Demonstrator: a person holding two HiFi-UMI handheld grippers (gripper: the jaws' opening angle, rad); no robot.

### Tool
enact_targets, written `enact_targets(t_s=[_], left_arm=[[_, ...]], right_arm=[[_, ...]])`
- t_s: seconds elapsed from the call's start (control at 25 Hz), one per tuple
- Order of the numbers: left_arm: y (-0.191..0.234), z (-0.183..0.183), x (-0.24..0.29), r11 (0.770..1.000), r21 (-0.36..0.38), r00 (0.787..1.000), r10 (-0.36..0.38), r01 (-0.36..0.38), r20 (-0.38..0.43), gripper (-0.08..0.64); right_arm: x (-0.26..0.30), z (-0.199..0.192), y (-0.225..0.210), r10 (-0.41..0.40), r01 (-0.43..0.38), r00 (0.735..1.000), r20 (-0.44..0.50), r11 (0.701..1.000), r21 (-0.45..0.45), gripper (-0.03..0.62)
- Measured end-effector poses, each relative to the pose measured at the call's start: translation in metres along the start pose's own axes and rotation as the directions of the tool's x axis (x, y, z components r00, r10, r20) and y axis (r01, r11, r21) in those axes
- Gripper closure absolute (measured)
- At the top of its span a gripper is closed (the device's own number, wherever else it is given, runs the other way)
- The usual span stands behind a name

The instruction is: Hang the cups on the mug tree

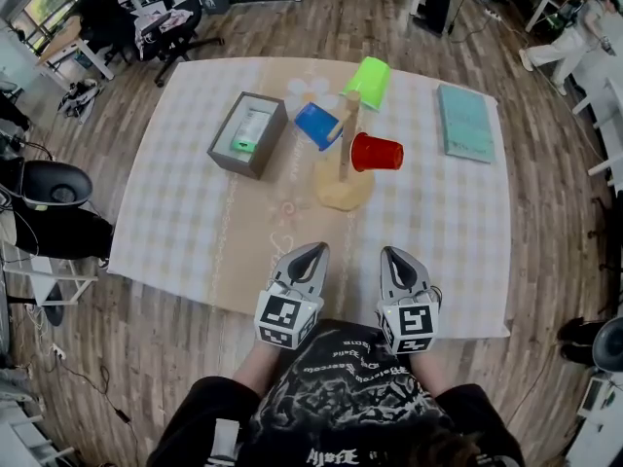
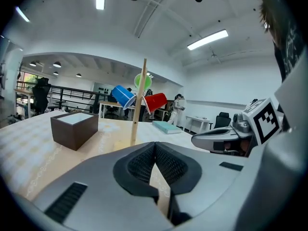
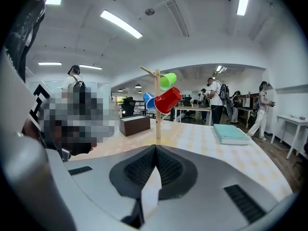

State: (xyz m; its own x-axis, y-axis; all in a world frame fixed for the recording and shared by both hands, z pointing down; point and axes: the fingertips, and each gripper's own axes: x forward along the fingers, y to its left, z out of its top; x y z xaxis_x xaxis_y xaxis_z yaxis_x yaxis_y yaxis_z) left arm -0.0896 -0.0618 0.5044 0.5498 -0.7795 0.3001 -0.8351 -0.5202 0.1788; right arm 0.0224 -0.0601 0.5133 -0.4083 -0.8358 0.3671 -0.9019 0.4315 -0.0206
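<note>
- Red cup [image 1: 377, 152], blue cup [image 1: 317, 125] and green cup [image 1: 368, 81] hang on the mug tree [image 1: 343, 168] (toward the table's [image 1: 185, 227] far edge).
- Left gripper [image 1: 315, 252] and right gripper [image 1: 394, 255]: clenched, empty, at the near edge.

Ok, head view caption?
Red cup, blue cup, green cup on the mug tree; left gripper and right gripper shut, empty.

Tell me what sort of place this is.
Probably an open-plan office or lab workspace. A black swivel office chair stands on a wood-plank floor, long ceiling strip lights run overhead, and people stand among white desks in the background.
</note>
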Motion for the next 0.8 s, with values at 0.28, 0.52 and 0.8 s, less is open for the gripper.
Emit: enact_targets(t_s=[0.28, 0.52, 0.8], left_arm=[[-0.006, 0.005, -0.002, 1.000, 0.021, 1.000, -0.001, 0.001, 0.005, 0.540], [-0.010, 0.012, -0.002, 1.000, -0.004, 1.000, -0.008, 0.008, 0.023, 0.540], [-0.002, 0.025, -0.003, 0.998, -0.067, 0.998, 0.022, -0.018, 0.060, 0.540]], right_arm=[[-0.001, -0.002, 0.004, -0.002, 0.001, 1.000, -0.013, 1.000, -0.026, 0.584], [-0.003, -0.004, 0.008, 0.002, -0.002, 1.000, -0.018, 1.000, -0.023, 0.584], [-0.002, -0.004, 0.008, 0.005, -0.006, 1.000, -0.019, 0.999, -0.051, 0.584]])
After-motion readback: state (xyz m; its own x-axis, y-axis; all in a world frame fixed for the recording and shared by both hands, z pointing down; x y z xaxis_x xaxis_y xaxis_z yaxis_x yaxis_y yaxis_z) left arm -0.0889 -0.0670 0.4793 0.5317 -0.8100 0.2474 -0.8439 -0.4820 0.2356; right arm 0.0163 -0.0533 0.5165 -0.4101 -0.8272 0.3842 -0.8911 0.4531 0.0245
